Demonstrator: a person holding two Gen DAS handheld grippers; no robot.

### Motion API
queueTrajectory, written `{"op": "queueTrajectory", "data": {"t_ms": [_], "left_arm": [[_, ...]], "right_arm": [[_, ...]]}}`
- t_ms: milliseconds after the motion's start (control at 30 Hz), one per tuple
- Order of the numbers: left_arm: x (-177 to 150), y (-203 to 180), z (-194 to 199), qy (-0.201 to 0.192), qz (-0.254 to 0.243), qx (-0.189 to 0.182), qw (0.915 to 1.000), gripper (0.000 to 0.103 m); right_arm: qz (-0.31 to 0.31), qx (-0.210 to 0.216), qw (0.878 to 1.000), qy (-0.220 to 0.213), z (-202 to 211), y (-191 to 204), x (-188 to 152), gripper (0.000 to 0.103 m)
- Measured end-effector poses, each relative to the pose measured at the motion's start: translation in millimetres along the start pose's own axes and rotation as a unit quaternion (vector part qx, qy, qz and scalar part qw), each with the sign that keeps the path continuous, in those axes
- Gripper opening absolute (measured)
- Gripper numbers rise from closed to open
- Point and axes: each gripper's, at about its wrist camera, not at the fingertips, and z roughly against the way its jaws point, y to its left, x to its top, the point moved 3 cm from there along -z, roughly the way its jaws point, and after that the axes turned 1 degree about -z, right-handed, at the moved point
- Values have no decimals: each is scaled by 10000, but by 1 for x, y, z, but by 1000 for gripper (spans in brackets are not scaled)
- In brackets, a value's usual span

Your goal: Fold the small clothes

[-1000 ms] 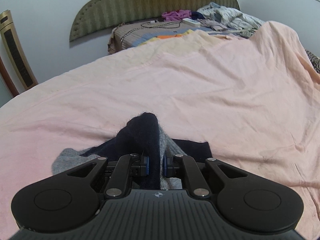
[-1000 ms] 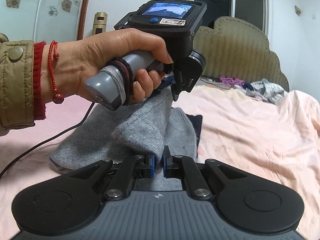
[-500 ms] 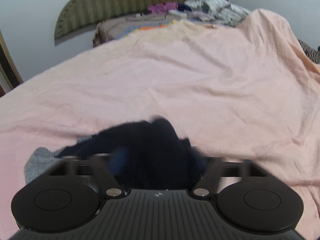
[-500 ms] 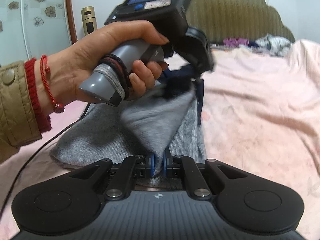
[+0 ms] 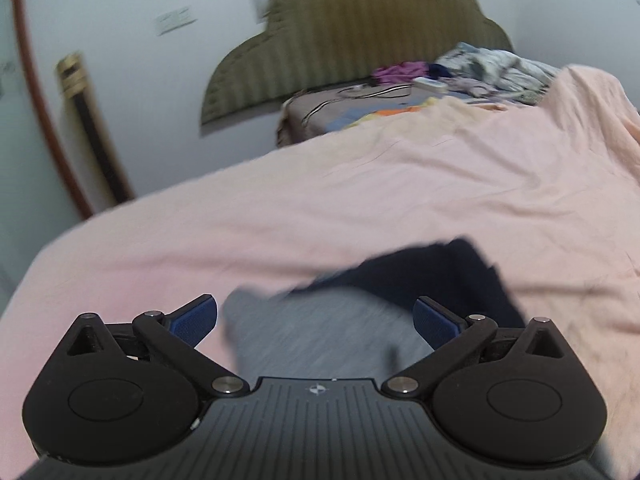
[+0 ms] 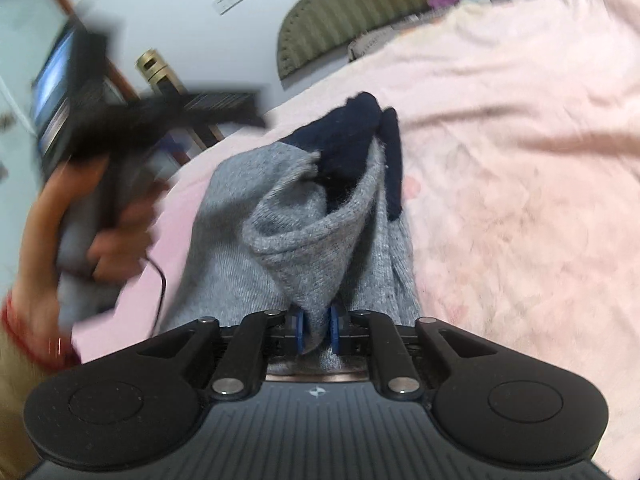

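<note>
Holding a fold of the grey sweater (image 6: 304, 248) in my right tool (image 6: 316, 330), I see the blue pads (image 6: 298, 332) close on either side of a thin pinch of knit that rises from between them toward twelve o'clock; the jaws have just been easing apart a little, yet the cloth sits gripped between the pads. The sweater lies on the pink bed sheet (image 6: 500, 160), its grey body spreading toward eleven o'clock and its dark navy part (image 6: 352, 136) bunched at twelve o'clock, one navy strip hanging down the right edge of the fold.

My left tool (image 5: 316, 320) stands wide apart, its jaws having just been opening, and nothing is pressed by either blue pad. In its view the grey knit (image 5: 320, 332) lies blurred between and beyond the pads, with the navy part (image 5: 440, 272) toward one o'clock, all on the same sheet (image 5: 280, 208).

From the right view my left hand (image 6: 104, 208) shows at nine o'clock, blurred, wrapped round the handle of its tool, a red cuff (image 6: 24, 332) at the wrist and a black cable (image 6: 160, 280) trailing across the sheet beside the sweater. At the far end of the bed, toward twelve and one o'clock, stand an olive padded headboard (image 5: 340, 36) and a heap of mixed clothes (image 5: 472, 68)
</note>
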Motion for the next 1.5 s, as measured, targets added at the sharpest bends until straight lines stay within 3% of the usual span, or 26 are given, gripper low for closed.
{"op": "queueTrajectory", "data": {"t_ms": [67,133,200,300,533,700,900,1067,1167,1300,1367,1400,1467,1500], "left_arm": [[-19,16,12,83,166,-18,9998,103],[-40,27,25,127,181,-133,9997,103],[-58,33,35,168,150,-187,9996,103],[-82,33,44,269,74,-367,9989,102],[-122,35,71,39,-143,-772,9969,103],[-143,31,92,-274,-664,-1078,9916,103],[-158,13,91,-529,-1420,-748,9856,103],[-155,33,86,-517,-1057,-443,9921,103],[-158,48,84,-370,-826,-510,9946,103],[-158,46,91,-374,-918,-752,9922,103],[-153,45,95,-388,-834,-896,9917,103],[-149,46,93,-324,-684,-1022,9919,103],[-142,47,88,-146,-281,-1314,9908,103],[-137,50,82,-3,27,-1497,9887,103]], "right_arm": [[-256,173,9995,22,0,-6,3,32],[-515,415,9978,6,2,-13,7,59],[-753,702,9947,-64,4,-17,11,63],[-1070,712,9916,-115,2,-25,17,61],[-1600,401,9863,-77,-9,-43,25,18],[-1903,337,9811,-37,-12,-53,18,12],[-2377,657,9691,52,-13,-59,14,11],[-2484,971,9636,199,-9,-52,10,10],[-2190,788,9720,319,-6,-47,7,10],[-1297,301,9905,356,2,-38,5,11],[-660,-19,9975,256,11,-24,9,14],[-368,-192,9990,169,15,-17,11,22],[30,-424,9991,-32,22,-9,17,56],[132,-481,9987,-133,25,-8,20,86]]}}
